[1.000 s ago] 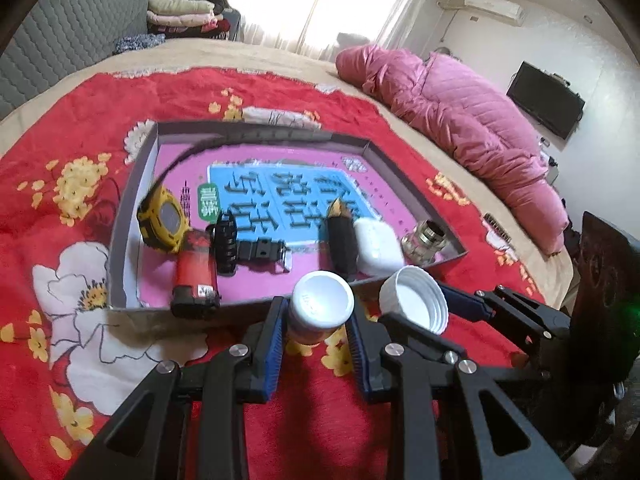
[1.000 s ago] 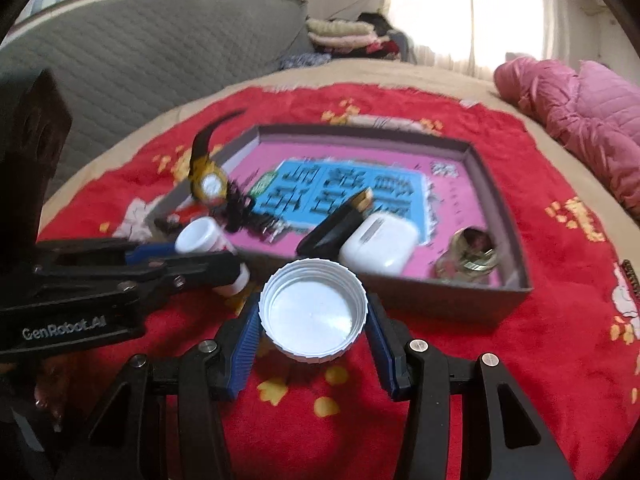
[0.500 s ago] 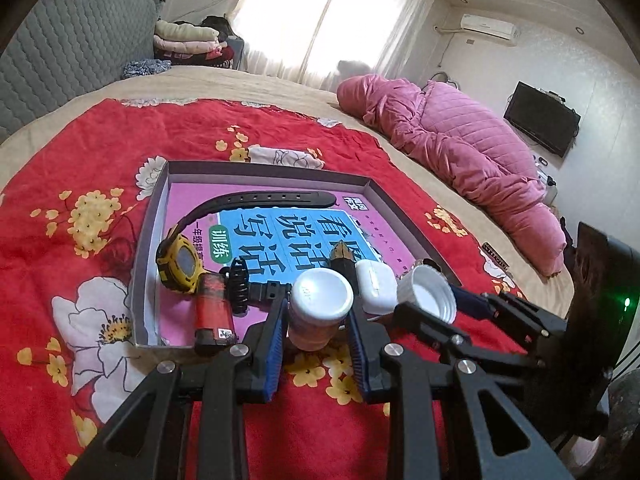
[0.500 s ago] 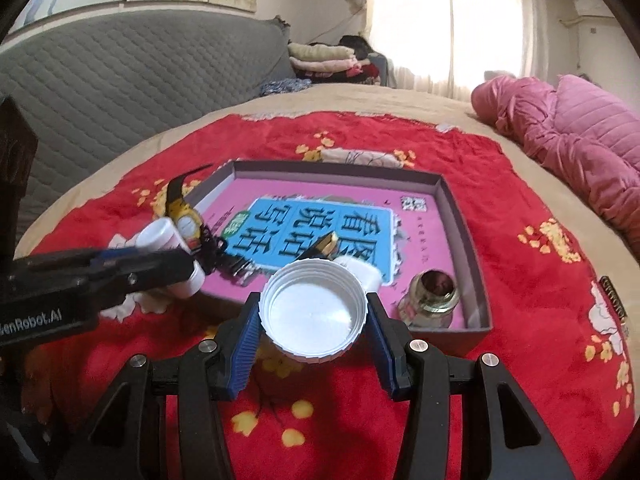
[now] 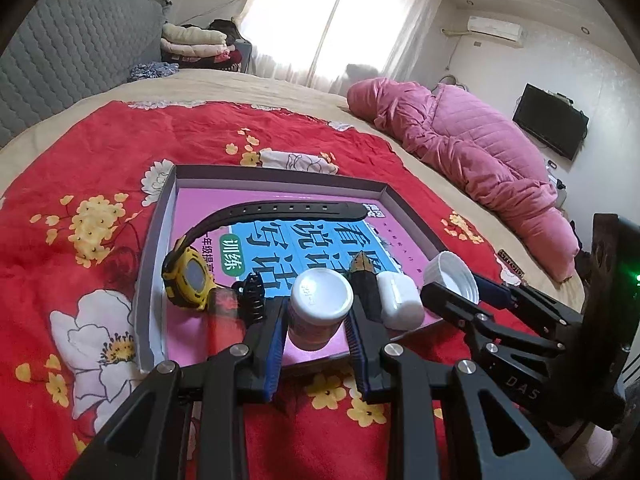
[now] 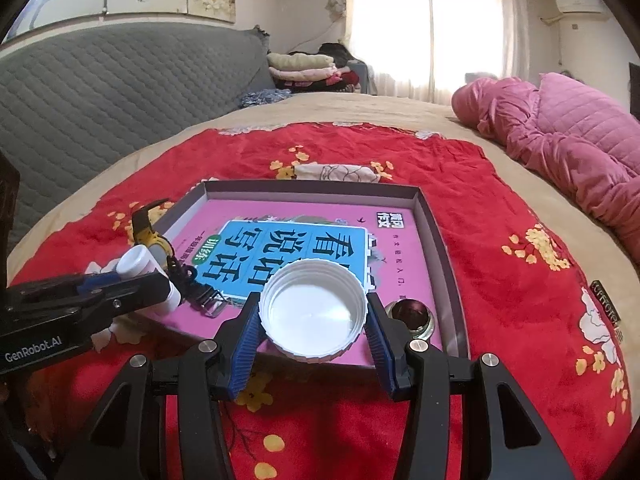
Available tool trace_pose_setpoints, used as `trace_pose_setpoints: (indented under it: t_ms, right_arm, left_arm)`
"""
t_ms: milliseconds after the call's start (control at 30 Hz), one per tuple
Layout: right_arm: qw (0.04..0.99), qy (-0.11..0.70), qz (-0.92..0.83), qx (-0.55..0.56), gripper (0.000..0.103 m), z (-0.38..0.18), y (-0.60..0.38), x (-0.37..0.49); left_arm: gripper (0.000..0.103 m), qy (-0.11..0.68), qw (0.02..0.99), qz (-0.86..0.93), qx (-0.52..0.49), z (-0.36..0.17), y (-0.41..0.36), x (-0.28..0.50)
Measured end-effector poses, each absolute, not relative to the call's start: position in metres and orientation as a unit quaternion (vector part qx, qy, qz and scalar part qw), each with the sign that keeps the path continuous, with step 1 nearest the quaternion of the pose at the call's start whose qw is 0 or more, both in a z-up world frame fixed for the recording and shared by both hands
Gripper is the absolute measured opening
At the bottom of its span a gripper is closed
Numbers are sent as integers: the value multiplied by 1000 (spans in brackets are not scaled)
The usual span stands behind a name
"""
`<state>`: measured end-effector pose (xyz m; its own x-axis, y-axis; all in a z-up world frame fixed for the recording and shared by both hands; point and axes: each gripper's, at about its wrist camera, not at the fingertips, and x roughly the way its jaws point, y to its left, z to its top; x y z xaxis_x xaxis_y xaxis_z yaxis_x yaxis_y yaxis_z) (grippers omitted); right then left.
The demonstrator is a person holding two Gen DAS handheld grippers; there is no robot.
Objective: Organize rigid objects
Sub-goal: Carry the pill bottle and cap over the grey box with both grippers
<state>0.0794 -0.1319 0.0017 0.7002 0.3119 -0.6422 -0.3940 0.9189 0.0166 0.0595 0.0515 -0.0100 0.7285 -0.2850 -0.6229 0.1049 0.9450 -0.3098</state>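
My left gripper [image 5: 316, 320] is shut on a small white bottle [image 5: 320, 304] with a white cap, held just above the near edge of the grey tray [image 5: 280, 172]. To its right, my right gripper [image 6: 314, 308] is shut on a wide white ribbed lid [image 6: 314, 318], hollow side up, also over the tray's near edge [image 6: 312, 187]. The lid [image 5: 452, 276] and the bottle [image 6: 136, 264] each show in the other wrist view. In the tray lie a pink and blue book [image 5: 280, 240], a yellow watch [image 5: 188, 280], a white earbud case [image 5: 400, 300], a black pen-like object [image 5: 366, 284] and a metal fitting [image 6: 412, 314].
The tray rests on a red floral blanket [image 5: 100, 152] spread over a bed. A pink quilt [image 5: 460, 140] lies bunched at the right. A grey padded headboard [image 6: 100, 92] and folded clothes [image 6: 304, 66] stand at the far left.
Both views have tipped upward and drawn back, so the tray looks lower and flatter. The bottle and the lid stay gripped. Both grippers now hang over the tray's near edge.
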Motion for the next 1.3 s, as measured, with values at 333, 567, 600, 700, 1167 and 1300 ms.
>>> trace_pose_setpoints:
  t_ms: [333,567,600,700,1167,1300]
  right_arm:
    - [918,344,187,-63,51,-6,-131,88]
    - [915,353,184,-62,51,-12,-132,92]
    - [915,355,184,-63,51,-13,-132,93]
    - [914,357,182,-64,51,-15,-132,94]
    - [914,358,182,-62,52,-17,-133,97]
    - [913,359,183,-63,52,-17,-131,97]
  left_arm:
    - [29,368,917,-101,-121,-19,49,69]
    - [29,371,917,-94,-112,-19,47,71]
    - [29,371,918,-93,-109,-19,47,71]
    - [29,371,918,-87,-110,-19,50,72]
    - [29,390,909,-73,-131,-32,66,79]
    - [29,389,909,-76,-127,-32,63,78]
